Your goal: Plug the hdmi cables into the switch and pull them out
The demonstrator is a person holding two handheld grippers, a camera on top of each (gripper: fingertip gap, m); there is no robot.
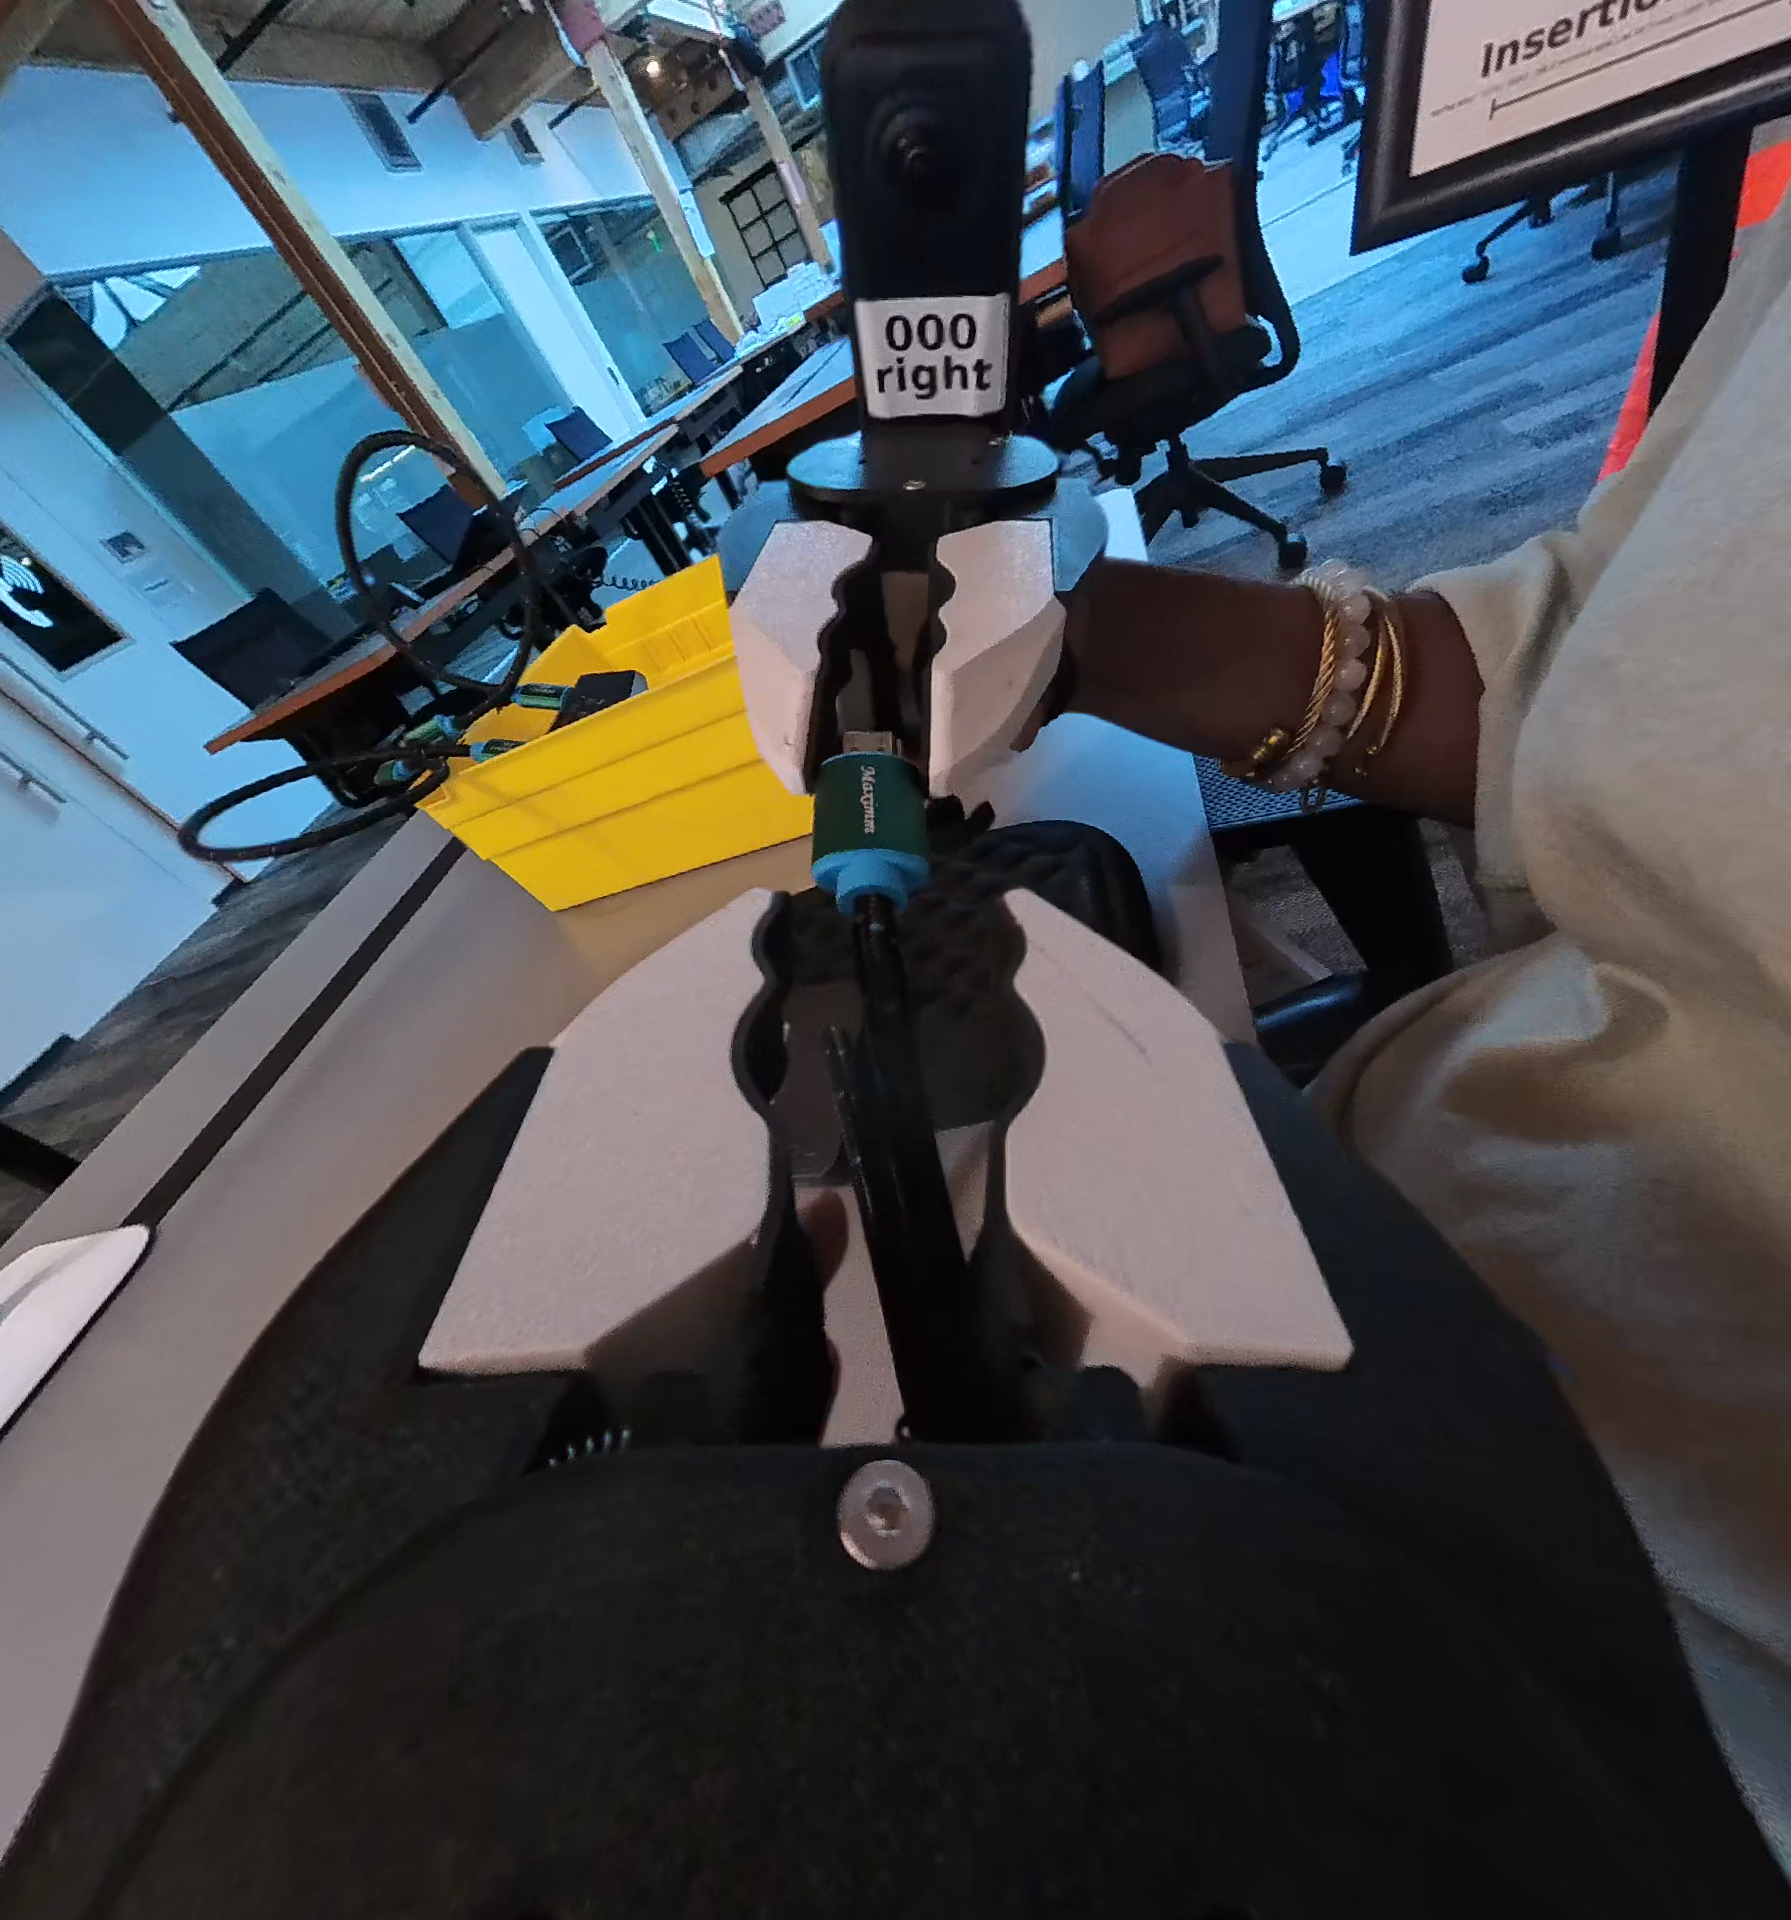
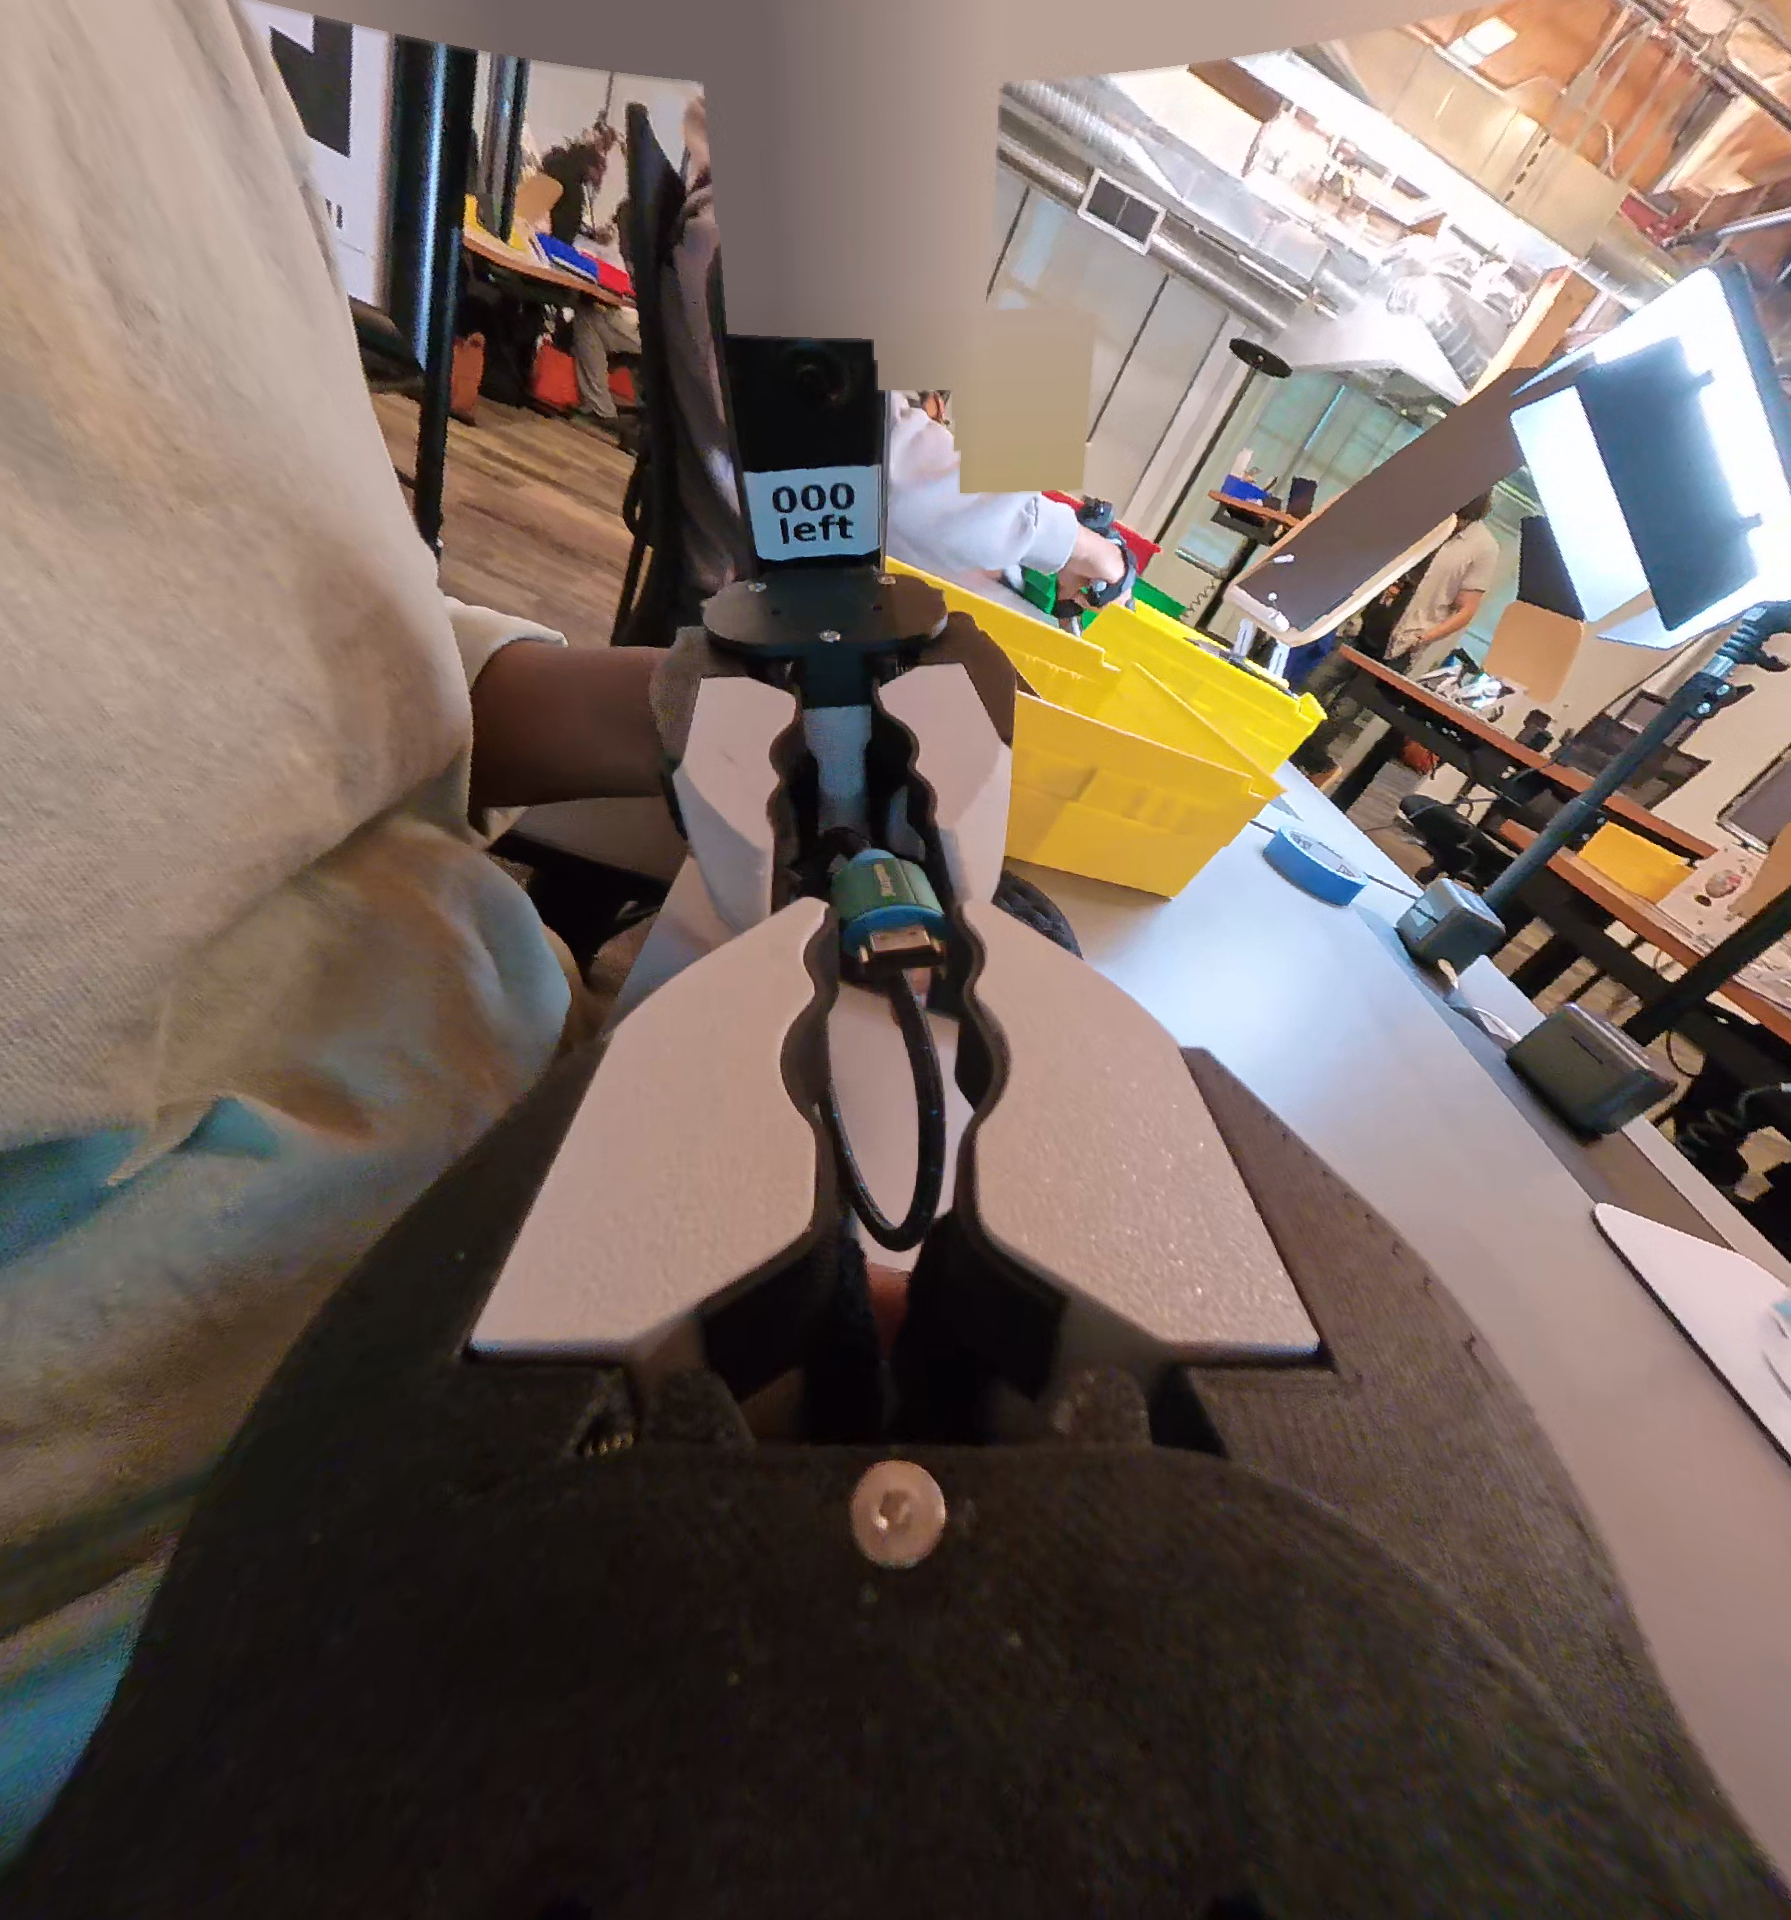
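Observation:
A black braided HDMI cable (image 1: 896, 1143) ends in a green plug with a blue boot (image 1: 863, 826). My left gripper (image 1: 891, 914) is shut on the cable just behind the plug, which sticks out past its fingertips. My right gripper (image 1: 875, 774) faces it head-on. In the right wrist view the plug (image 2: 886, 899) points its metal end at the camera, between the tips of my right gripper (image 2: 891, 925). The right jaws stand narrowly apart around the plug's front; I cannot tell if they press on it. A cable loop (image 2: 886, 1231) shows between the right fingers. My left gripper (image 2: 860, 831) is beyond.
A yellow bin (image 1: 610, 810) behind holds more green-plugged cables and a small black box (image 1: 605, 688). More yellow bins (image 2: 1119, 800), a blue tape roll (image 2: 1317, 864) and dark stand clamps (image 2: 1587, 1070) sit on the grey table (image 2: 1338, 1039). The person's torso is close on one side.

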